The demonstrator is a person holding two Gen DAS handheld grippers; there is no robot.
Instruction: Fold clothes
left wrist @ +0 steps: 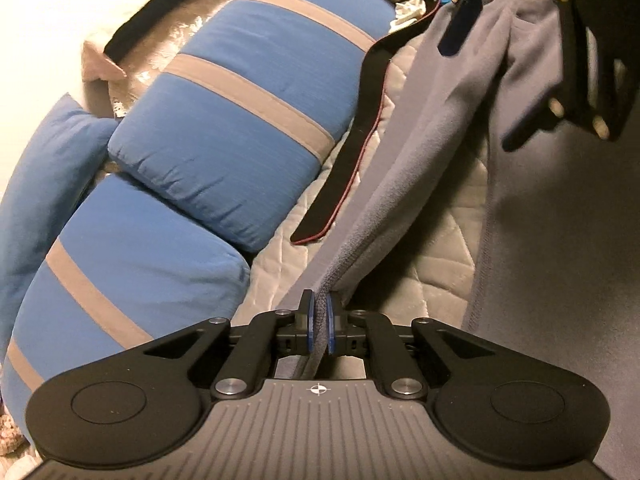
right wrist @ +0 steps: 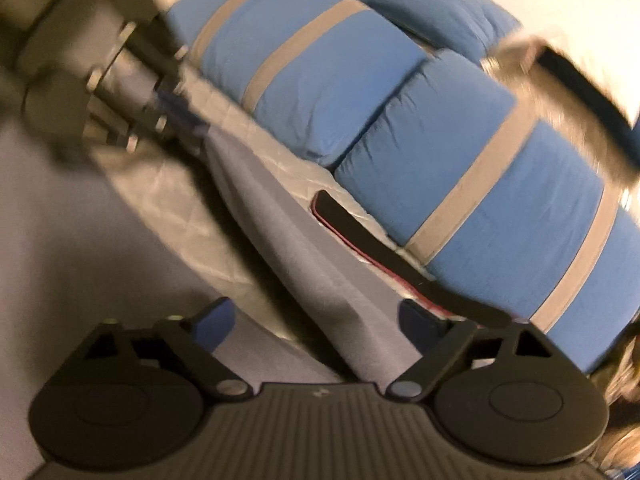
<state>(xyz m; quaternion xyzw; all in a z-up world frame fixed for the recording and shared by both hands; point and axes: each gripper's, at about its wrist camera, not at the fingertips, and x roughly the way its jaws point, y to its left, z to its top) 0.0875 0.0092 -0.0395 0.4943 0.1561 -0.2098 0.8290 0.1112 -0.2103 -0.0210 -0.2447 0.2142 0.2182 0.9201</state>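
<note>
On the quilted bed (left wrist: 432,240), the left gripper (left wrist: 319,322) pinches the grey garment's (left wrist: 440,128) hem, cloth running toward one o'clock, where the right gripper (right wrist: 316,320) gapes wide above it, beside blue pillows (left wrist: 240,120).

Garment (left wrist: 440,128) on quilt (left wrist: 432,280), belt (left wrist: 352,152) btwn it & pillows (left wrist: 240,100).

- A quilted, pale bedspread (left wrist: 436,276) with diamond stitching covers the bed.
- Blue pillows (left wrist: 240,120) with grey bands lie along its far side, touching end to end (a plain blue cushion (left wrist: 44,176) sits beside them).
- A dark strap (left wrist: 352,152) edged in red lies on the quilt, just beside the pillows.
- Warm, yellowish light; a pale wall (left wrist: 48,20) behind.
</note>
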